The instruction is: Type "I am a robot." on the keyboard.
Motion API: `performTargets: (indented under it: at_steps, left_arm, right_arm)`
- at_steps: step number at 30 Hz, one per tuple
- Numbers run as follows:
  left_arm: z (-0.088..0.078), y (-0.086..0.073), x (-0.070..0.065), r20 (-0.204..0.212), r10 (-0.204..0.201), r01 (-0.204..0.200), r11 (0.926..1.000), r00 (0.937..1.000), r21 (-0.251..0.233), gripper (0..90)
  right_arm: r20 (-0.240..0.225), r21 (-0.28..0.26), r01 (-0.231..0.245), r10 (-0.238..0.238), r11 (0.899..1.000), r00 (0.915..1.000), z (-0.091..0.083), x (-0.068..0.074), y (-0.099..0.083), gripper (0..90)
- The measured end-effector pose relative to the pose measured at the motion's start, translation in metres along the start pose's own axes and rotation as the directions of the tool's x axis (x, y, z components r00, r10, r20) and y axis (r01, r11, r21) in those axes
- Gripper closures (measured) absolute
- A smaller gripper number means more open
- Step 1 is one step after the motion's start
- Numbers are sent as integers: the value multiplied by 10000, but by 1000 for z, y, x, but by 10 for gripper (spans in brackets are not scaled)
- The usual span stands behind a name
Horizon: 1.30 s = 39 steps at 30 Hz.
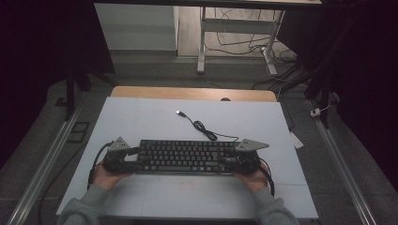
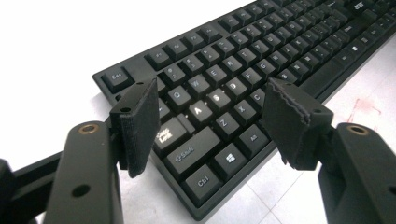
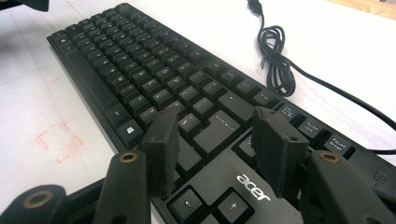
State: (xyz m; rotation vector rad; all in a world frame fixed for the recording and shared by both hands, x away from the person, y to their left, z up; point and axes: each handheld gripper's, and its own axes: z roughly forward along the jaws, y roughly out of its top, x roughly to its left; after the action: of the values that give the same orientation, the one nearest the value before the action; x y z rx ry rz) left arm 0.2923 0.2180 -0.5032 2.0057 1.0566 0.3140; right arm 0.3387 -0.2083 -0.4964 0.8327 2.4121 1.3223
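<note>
A black keyboard (image 1: 187,157) lies flat on the white tabletop (image 1: 141,122), near the front. Its cable (image 1: 205,129) runs back in a small coil to a loose USB plug (image 1: 179,112). My left gripper (image 1: 133,159) is at the keyboard's left end; in the left gripper view it (image 2: 210,100) stands open over the keyboard (image 2: 243,74), with the letter keys showing between the spread pads. My right gripper (image 1: 228,159) is at the right end. In the right gripper view it (image 3: 217,121) is open above the keyboard (image 3: 140,70), near the arrow keys, with the cable (image 3: 275,56) beyond.
A red square outline (image 3: 58,140) is drawn on the tabletop in front of the keyboard. A wooden strip (image 1: 192,93) edges the table at the back. Beyond it stand desk legs (image 1: 202,47) and floor cables. Metal rails (image 1: 42,168) run along both sides.
</note>
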Motion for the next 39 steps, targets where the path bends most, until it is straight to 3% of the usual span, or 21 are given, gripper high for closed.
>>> performTargets:
  at_steps: [11,17,21,31,39]
  left_arm:
    - [8,21,-13,527,977,-998,9942,9938,388,463]
    - [17,33,-20,813,1289,-1340,9891,9883,612,511]
    - [23,40,-24,1008,1405,-1474,9869,9849,653,600]
    - [30,37,-30,1460,1711,-1855,9784,9744,914,874]
    - [40,35,-42,1777,2018,-2252,9666,9632,1226,891]
  right_arm:
    - [147,43,-8,7,10000,9999,-1,0,0,521]
    - [51,-8,-37,37,10000,10000,-2,0,1,521]
    - [52,-15,-36,36,10000,10000,-2,-1,0,521]
    - [204,113,-116,113,9999,9997,-6,-2,-5,520]
    - [163,70,-126,124,9999,9998,-7,-3,-6,520]
